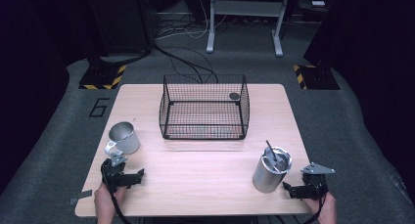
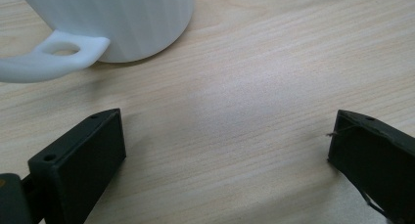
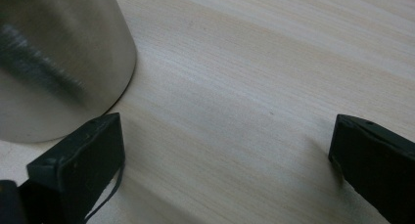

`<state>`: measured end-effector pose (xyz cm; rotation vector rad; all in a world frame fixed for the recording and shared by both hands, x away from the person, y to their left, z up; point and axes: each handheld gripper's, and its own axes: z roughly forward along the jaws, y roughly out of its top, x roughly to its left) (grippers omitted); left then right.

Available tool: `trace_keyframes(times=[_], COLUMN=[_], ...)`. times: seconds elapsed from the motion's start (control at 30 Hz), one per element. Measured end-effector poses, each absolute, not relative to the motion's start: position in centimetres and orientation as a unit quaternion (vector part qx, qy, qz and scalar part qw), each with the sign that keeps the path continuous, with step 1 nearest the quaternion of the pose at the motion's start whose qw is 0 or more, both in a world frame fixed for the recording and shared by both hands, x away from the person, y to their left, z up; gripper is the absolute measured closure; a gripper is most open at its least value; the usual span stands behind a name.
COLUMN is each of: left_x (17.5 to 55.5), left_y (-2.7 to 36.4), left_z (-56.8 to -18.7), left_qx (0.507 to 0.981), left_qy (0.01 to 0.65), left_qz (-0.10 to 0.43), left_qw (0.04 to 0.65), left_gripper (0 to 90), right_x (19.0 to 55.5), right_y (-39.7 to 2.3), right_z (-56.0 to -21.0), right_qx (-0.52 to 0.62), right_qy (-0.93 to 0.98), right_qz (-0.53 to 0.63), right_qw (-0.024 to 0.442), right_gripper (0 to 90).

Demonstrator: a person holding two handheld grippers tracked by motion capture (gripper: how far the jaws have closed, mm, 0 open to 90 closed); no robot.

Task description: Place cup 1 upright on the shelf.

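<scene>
A white mug (image 1: 123, 137) with a metal-looking inside stands at the table's left, its handle toward the front. Just in front of it my left gripper (image 1: 136, 177) rests low on the wood, open and empty. In the left gripper view the mug (image 2: 112, 18) and its handle (image 2: 54, 57) sit at the upper left, apart from the wide-spread jaws of the gripper (image 2: 225, 150). A steel tumbler (image 1: 271, 169) with a dark rod in it stands at the front right. My right gripper (image 1: 292, 189) lies beside it, open. The tumbler (image 3: 54, 62) stands close to the near pad (image 3: 83, 155).
A black wire basket (image 1: 204, 106) stands at the table's middle back, with a small dark disc (image 1: 234, 95) at its far right corner. Bare wood lies between the mug and the tumbler. Beyond the table are cables and two stands with hazard-striped bases (image 1: 100, 77).
</scene>
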<state>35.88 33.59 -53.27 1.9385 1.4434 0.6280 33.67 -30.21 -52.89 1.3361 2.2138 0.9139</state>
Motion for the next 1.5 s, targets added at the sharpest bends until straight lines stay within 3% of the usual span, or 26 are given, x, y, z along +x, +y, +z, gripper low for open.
trace_keyframes(times=[0.9, 1.5], left_x=[35.9, 35.9], left_y=[33.5, 33.5], left_z=[-53.3, -53.3], left_qx=[0.735, 0.735], left_qy=[0.551, 0.550], left_qz=[0.239, 0.239], left_qw=[0.317, 0.316], left_gripper=[0.3, 0.3], right_x=[33.1, 31.0], right_y=[-29.7, -27.4], right_z=[-52.4, -49.1], right_qx=[0.487, 0.464], right_qy=[0.788, 0.799], right_qz=[0.321, 0.339], right_qw=[0.199, 0.179], right_gripper=[0.0, 0.1])
